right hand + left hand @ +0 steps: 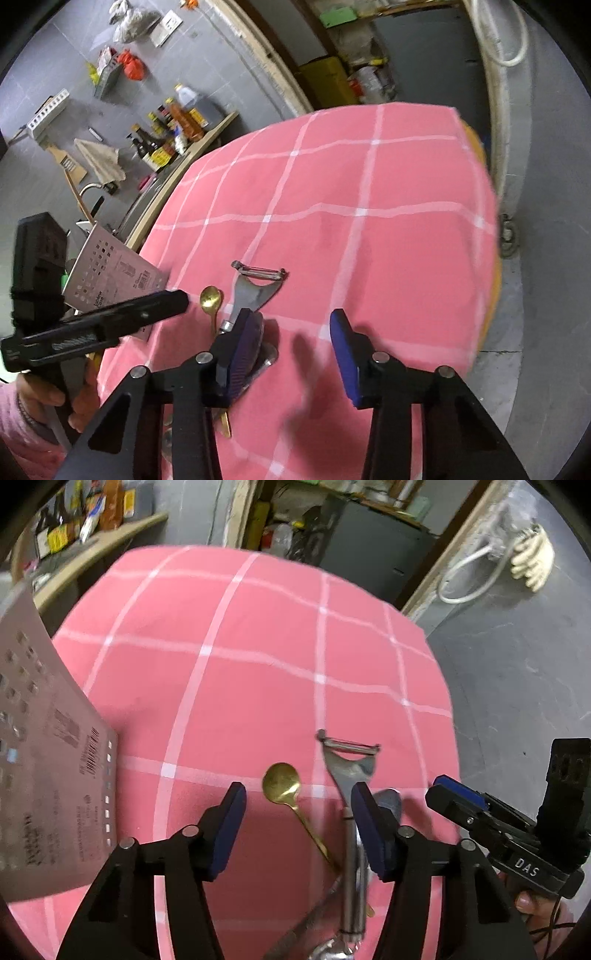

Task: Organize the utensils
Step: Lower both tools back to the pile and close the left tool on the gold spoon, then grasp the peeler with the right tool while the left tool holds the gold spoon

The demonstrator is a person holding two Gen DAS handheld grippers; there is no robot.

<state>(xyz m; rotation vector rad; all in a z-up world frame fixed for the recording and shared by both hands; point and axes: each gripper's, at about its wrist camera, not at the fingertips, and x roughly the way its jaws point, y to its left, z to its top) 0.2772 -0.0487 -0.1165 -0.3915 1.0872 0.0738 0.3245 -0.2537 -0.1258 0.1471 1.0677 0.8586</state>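
Observation:
On the pink checked cloth [258, 657] lies a small heap of utensils. A gold spoon [281, 781] has its bowl and handle between the fingers of my left gripper [299, 790], which is open and pressing on nothing. A steel peeler [349, 764] lies just right of the spoon, its handle passing under the left gripper's right finger. A silver spoon bowl [389, 799] peeks out behind that finger. My right gripper [291, 317] is open over bare cloth; its left finger covers a silver utensil [267, 356]. The peeler [255, 284] and gold spoon [210, 297] lie just ahead of it.
A grey printed box [51, 768] stands tilted at the left of the cloth, close to the left gripper. The cloth's right edge [448, 709] drops to a grey floor. A counter with bottles [166, 140] runs behind the table. A hand [44, 398] holds the left gripper.

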